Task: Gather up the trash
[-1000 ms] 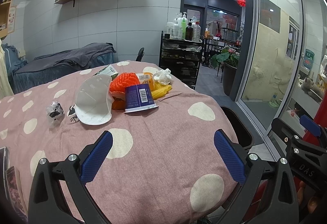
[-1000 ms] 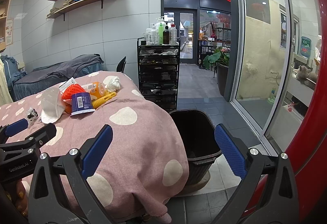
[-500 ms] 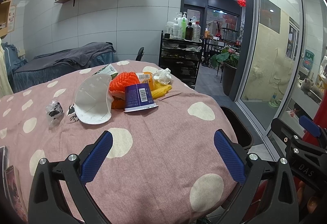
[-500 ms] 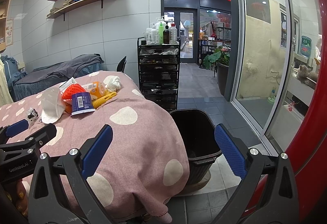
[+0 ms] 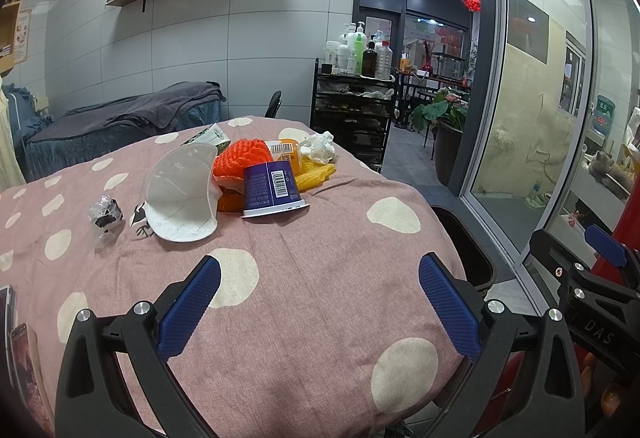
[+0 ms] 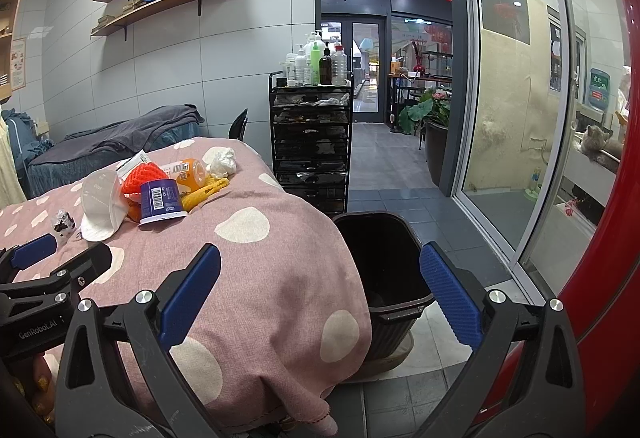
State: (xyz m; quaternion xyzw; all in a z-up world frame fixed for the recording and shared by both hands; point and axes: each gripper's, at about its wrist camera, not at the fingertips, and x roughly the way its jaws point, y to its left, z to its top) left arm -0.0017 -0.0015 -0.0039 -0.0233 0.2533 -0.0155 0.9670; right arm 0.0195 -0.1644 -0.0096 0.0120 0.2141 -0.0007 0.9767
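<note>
Ribbed blue pads (image 5: pixel 188 306) flank crumpled trash (image 5: pixel 256 174), possibly foam netting.

Evenly bright, ceiling spotlights, soft shadows, fisheye-bent dark corners, perhaps slight glass glare

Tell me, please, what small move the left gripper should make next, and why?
Probably ease the left gripper forward toward the upturned blue cup. Its jaws stand open and empty, well short of the pile, and the cup is the nearest piece. The black bin waits beside the table.
</note>
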